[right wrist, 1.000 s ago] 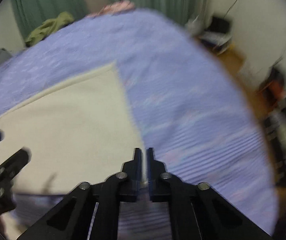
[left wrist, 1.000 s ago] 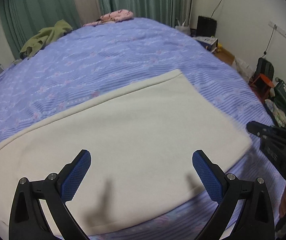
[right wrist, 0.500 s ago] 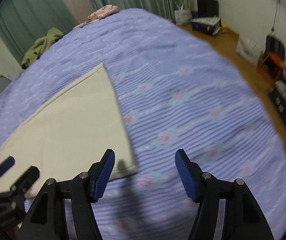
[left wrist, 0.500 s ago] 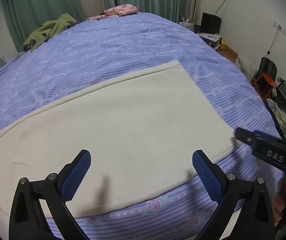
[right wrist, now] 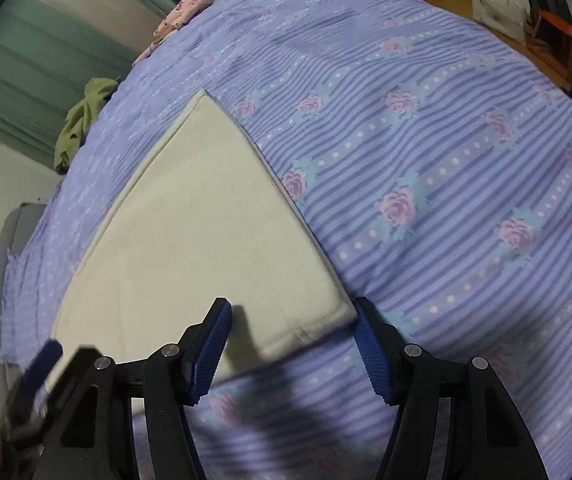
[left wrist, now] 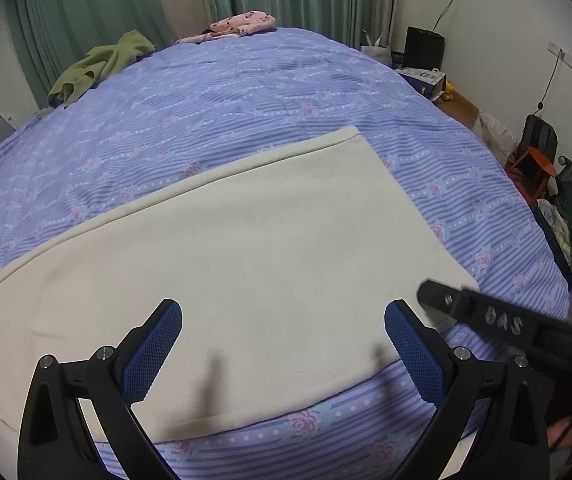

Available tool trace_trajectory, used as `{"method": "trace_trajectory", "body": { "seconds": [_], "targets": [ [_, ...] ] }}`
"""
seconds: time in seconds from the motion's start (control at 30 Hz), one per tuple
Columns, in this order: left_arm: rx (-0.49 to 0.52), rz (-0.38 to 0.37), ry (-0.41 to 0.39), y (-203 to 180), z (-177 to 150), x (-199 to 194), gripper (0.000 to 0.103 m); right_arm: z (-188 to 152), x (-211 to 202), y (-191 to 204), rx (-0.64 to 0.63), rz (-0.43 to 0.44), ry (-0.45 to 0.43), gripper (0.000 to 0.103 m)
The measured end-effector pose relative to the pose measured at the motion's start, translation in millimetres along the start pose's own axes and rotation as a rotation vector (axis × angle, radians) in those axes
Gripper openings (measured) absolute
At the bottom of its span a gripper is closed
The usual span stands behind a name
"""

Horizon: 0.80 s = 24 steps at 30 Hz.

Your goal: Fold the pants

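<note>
Between the right gripper's (right wrist: 292, 344) spread pads: near corner of cream pants (right wrist: 206, 240), flat on striped floral bedspread (right wrist: 446, 200). Left gripper (left wrist: 282, 356), wide and empty, above the near hem. Likely snag: bedspread pinched with the corner, or only the top layer taken. Half a second ago, right gripper higher, corner left of it.

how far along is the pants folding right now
Done: the cream pants lie flat on the bed as a long band, apparently leg over leg. In hand: nothing is gripped; the right gripper is open around the near corner, and the left gripper is open above the near edge. Left: the crosswise folds.
</note>
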State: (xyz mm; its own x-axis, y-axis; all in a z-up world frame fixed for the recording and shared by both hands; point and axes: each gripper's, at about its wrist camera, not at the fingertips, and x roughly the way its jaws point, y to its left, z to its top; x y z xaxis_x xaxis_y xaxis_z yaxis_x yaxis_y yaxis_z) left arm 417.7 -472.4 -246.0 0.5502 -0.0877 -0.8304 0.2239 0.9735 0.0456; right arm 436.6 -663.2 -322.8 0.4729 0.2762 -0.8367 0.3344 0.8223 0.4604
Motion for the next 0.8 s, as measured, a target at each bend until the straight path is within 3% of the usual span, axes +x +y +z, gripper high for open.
{"method": "trace_trajectory", "body": {
  "seconds": [0.07,0.1,0.17,0.27,0.3,0.37,0.47,0.53,0.63,0.73,0.8],
  "targets": [
    [-0.003,0.0,-0.001,-1,1,-2,0.103,4,0,-5,0.053,0.003,-0.03,0.027],
    [-0.005,-0.004,-0.002,-2,1,-4,0.103,6,-1,-9,0.079,0.025,-0.031,0.018],
    [-0.007,-0.021,-0.011,-3,1,-10,0.103,4,-15,-11,0.151,0.057,-0.058,0.014],
    [0.023,-0.02,-0.034,-6,0,-17,0.103,-1,-50,26,-0.09,-0.174,-0.226,0.012],
    [0.038,-0.005,-0.03,-7,-1,-17,0.103,-3,-40,31,-0.139,-0.235,-0.203,0.012],
    [0.046,0.01,-0.017,-5,-3,-18,0.103,-5,-15,26,-0.131,-0.266,-0.12,0.013],
    [0.02,0.006,-0.016,5,-8,-27,0.103,-7,-18,27,-0.146,-0.288,-0.115,0.026],
    [-0.002,0.001,-0.019,15,-12,-39,0.103,-12,-47,32,-0.138,-0.388,-0.171,0.056],
    [-0.024,-0.014,-0.036,31,-18,-62,0.103,-29,-95,45,-0.181,-0.472,-0.282,0.061],
    [-0.056,-0.037,-0.071,52,-30,-99,0.103,-52,-140,67,-0.231,-0.473,-0.322,0.062],
    [-0.071,-0.048,-0.091,67,-37,-123,0.103,-78,-167,87,-0.277,-0.447,-0.352,0.072]
  ]
}}
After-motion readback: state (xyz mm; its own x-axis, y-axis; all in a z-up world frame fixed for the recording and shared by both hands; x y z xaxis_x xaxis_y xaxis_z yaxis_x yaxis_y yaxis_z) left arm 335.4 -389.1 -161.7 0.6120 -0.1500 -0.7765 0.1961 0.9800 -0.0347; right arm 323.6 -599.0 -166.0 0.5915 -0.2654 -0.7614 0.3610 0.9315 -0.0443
